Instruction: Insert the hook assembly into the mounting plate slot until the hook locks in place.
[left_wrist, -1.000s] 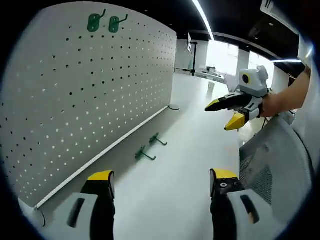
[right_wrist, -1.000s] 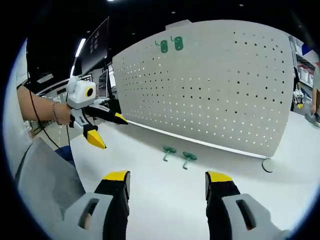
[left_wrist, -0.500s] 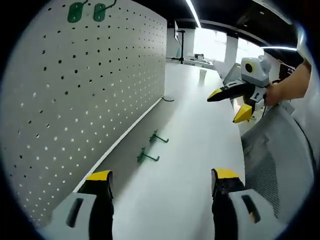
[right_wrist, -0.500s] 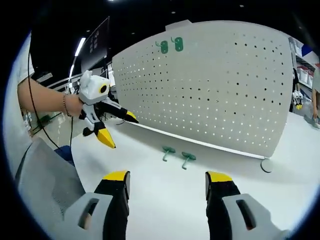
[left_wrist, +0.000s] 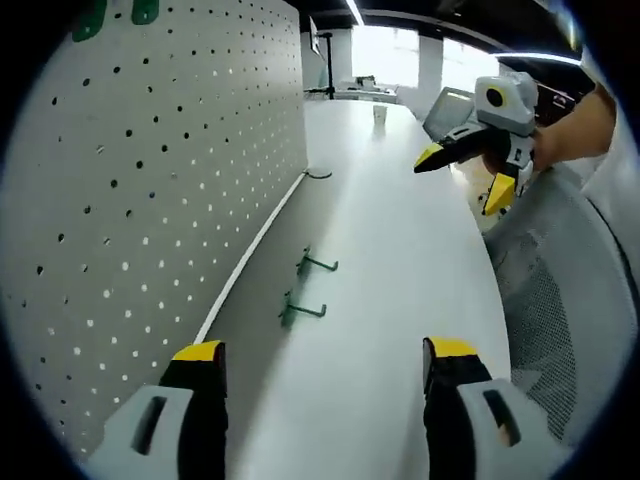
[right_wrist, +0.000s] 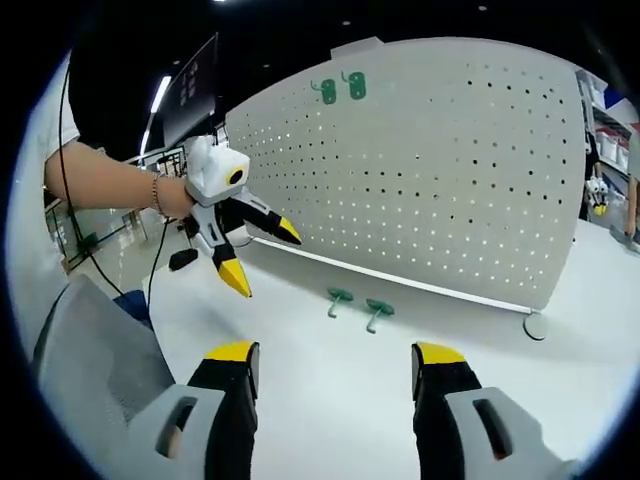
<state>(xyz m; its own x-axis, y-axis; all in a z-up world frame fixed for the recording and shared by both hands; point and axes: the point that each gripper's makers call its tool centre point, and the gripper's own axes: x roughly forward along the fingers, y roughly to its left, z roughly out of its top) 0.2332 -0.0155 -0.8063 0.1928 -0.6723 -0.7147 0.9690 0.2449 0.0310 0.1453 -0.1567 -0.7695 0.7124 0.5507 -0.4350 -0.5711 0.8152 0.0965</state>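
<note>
- The white table (left_wrist: 400, 250) runs long ahead of me toward bright windows (left_wrist: 385, 55) at the far end of the room.
- Overhead the ceiling is dark, crossed by a long strip light (right_wrist: 160, 93).
- A grey mesh chair back (left_wrist: 560, 330) sits by my side at the table's edge; I see it again in the right gripper view (right_wrist: 95, 370).
- Shelving (right_wrist: 612, 140) stands off at the room's far side, too small to make out.

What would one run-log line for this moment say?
left gripper: open, empty | right gripper: open, empty | two green hooks: on table | pegboard: two hooks mounted
</note>
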